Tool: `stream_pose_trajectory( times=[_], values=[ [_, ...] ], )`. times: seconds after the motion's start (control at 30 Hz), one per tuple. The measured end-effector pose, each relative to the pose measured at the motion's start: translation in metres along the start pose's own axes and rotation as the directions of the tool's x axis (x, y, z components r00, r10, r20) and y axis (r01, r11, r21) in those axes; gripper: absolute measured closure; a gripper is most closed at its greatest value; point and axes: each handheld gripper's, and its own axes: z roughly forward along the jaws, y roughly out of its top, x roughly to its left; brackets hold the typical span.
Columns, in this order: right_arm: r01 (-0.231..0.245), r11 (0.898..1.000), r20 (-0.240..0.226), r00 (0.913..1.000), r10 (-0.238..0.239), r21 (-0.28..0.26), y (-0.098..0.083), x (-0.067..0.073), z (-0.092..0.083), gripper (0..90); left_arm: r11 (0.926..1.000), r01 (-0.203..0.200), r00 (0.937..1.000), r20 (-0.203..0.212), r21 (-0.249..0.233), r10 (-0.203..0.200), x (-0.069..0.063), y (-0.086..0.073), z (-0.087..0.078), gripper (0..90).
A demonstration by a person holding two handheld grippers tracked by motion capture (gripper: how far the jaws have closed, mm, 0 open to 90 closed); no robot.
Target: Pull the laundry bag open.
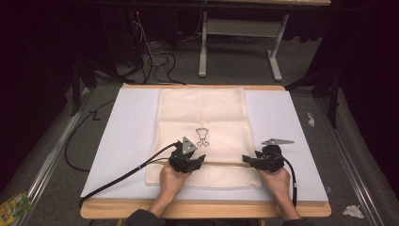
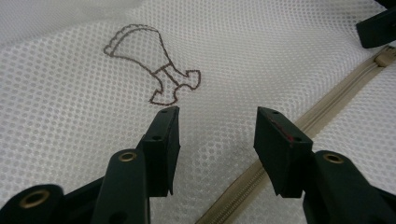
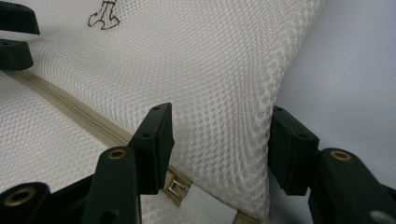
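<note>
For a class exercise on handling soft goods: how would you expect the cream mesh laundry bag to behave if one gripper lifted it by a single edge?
The mesh bag lies flat and follows the mat, so it would likely droop limply, not hold shape. Its open-hole weave suggests it is light for its size. The zipper band looks denser, so it may hang as a slightly stiffer line.
</note>
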Motion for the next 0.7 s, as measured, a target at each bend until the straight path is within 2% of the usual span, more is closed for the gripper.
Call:
stream_pose_trajectory(
  times=[0.2,0.3,0.43,0.5,0.53,0.6,0.7],
  values=[
    [0.034,0.999,0.024,0.9991,-0.035,0.021,0.0,0.003,-0.001,49.3,0.9996,-0.003,0.9999,-0.014,0.029,0.004,-0.002,-0.007,0.011,51.0],
    [0.066,0.997,0.05,0.9964,-0.068,0.036,0.001,0.006,0.0,54.5,0.9996,-0.002,0.9999,-0.016,0.028,0.003,-0.003,-0.007,0.012,51.6],
    [0.068,0.997,0.05,0.9963,-0.07,0.042,0.002,0.006,0.0,60.0,0.9997,0.0,0.9997,-0.024,0.026,0.001,-0.003,-0.007,0.012,53.1],
    [0.07,0.996,0.052,0.996,-0.073,0.054,0.003,0.008,0.0,66.5,0.9996,0.0,0.9997,-0.025,0.027,0.001,-0.003,-0.007,0.013,53.2],
    [0.07,0.996,0.052,0.996,-0.073,0.054,0.003,0.008,0.0,66.5,0.9996,0.0,0.9997,-0.025,0.027,0.001,-0.003,-0.007,0.013,53.3],
    [0.089,0.994,0.038,0.9951,-0.091,0.063,0.005,0.009,0.002,74.7,0.9996,-0.003,0.9996,-0.027,0.029,0.004,-0.004,-0.008,0.013,53.3],
    [0.082,0.995,0.024,0.9963,-0.083,0.057,0.005,0.007,0.002,83.8,0.9995,-0.003,0.9996,-0.029,0.03,0.004,-0.004,-0.007,0.013,53.3]
  ],
)
